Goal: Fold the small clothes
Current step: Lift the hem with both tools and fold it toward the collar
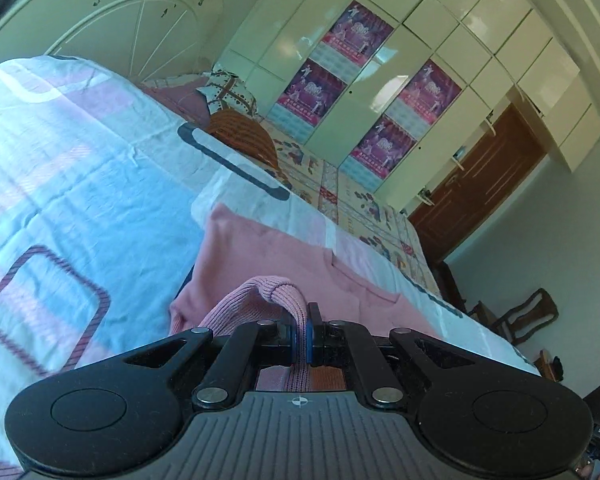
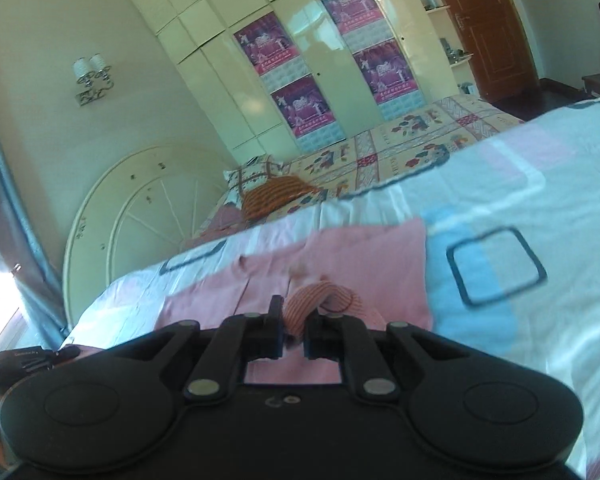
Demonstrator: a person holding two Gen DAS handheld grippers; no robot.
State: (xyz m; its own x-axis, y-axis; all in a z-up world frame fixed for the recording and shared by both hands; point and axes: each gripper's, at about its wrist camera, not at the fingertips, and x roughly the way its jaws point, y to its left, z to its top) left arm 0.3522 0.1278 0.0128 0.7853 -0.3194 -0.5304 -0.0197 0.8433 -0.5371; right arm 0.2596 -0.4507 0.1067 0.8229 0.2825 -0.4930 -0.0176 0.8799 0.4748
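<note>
A small pink knit sweater [image 1: 268,264] lies spread on the bed, also seen in the right wrist view [image 2: 340,264]. My left gripper [image 1: 301,338] is shut on a ribbed cuff or hem of the sweater [image 1: 284,296], which loops up between the blue pads. My right gripper [image 2: 294,338] holds a ribbed edge of the sweater [image 2: 320,300] between its jaws, bunched just above the flat part. Both grippers hover low over the garment.
The bed has a white, pink and blue patterned sheet [image 1: 80,168]. An orange striped garment [image 1: 244,132] and a floral pillow [image 1: 228,88] lie farther back near the white headboard [image 1: 140,32]. A wardrobe with posters [image 2: 300,60] and a brown door [image 2: 484,20] stand behind.
</note>
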